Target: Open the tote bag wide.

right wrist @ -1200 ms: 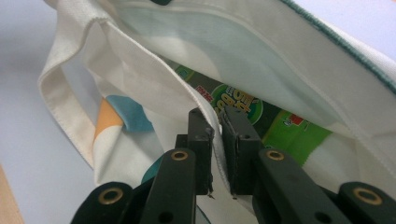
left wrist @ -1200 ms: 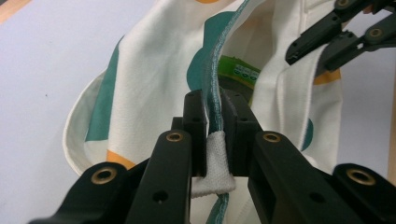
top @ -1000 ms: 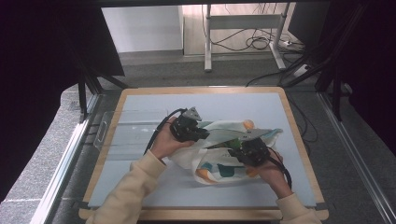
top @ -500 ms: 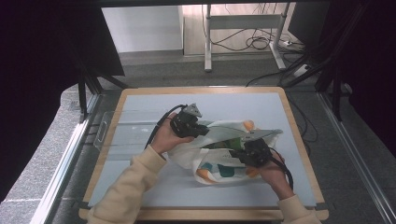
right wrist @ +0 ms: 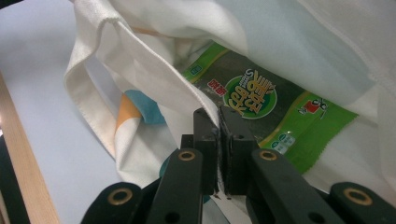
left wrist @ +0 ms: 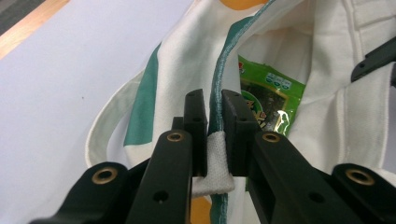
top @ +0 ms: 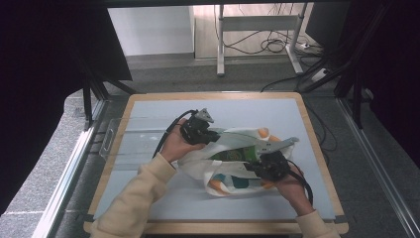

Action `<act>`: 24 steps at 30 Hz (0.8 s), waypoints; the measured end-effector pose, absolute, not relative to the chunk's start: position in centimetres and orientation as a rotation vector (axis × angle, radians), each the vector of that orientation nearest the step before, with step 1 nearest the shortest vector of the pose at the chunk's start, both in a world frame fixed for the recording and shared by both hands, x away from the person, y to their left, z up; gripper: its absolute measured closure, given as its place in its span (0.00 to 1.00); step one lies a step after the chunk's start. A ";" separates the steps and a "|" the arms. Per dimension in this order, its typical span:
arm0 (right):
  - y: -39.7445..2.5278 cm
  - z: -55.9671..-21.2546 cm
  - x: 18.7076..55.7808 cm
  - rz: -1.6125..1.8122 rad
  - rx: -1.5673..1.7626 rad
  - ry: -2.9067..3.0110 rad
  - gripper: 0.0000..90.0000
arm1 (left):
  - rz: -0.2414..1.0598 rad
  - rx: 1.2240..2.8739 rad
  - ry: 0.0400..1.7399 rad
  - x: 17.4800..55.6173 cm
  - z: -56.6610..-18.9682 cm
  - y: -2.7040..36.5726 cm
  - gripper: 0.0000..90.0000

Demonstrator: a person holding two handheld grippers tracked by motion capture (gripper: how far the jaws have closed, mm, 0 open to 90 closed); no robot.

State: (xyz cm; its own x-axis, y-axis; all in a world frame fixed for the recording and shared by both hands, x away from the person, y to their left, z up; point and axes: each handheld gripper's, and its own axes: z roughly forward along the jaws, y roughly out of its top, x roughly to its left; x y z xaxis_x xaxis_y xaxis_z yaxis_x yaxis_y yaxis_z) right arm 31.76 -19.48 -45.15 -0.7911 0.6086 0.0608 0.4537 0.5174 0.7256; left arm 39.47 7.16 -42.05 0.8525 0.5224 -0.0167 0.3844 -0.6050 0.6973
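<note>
A white cloth tote bag (top: 218, 166) with green, orange and teal print lies on the pale table mat (top: 148, 198). Inside its mouth is a green seaweed snack packet (top: 236, 154). My left gripper (top: 210, 135) is shut on the bag's upper rim; in the left gripper view the green-edged rim (left wrist: 215, 93) runs between the jaws. My right gripper (top: 258, 168) is shut on the near rim of the tote bag (right wrist: 140, 70), just in front of the packet (right wrist: 261, 105). The packet (left wrist: 266, 100) lies partly covered by cloth.
A clear plastic tray (top: 116, 141) lies at the mat's left side. The wooden table border (top: 322, 148) frames the mat. Beyond the table are a metal desk frame (top: 257, 29) and floor cables (top: 277, 47).
Both grippers have stayed on the bag's rims; the left one has shifted slightly, and the bag's mouth stands a little wider with the packet showing inside.
</note>
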 end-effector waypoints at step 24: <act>-20.1 -45.5 30.9 1.146 0.902 2.577 0.96 | 0.317 2.214 0.813 42.8 -42.4 7.2 0.91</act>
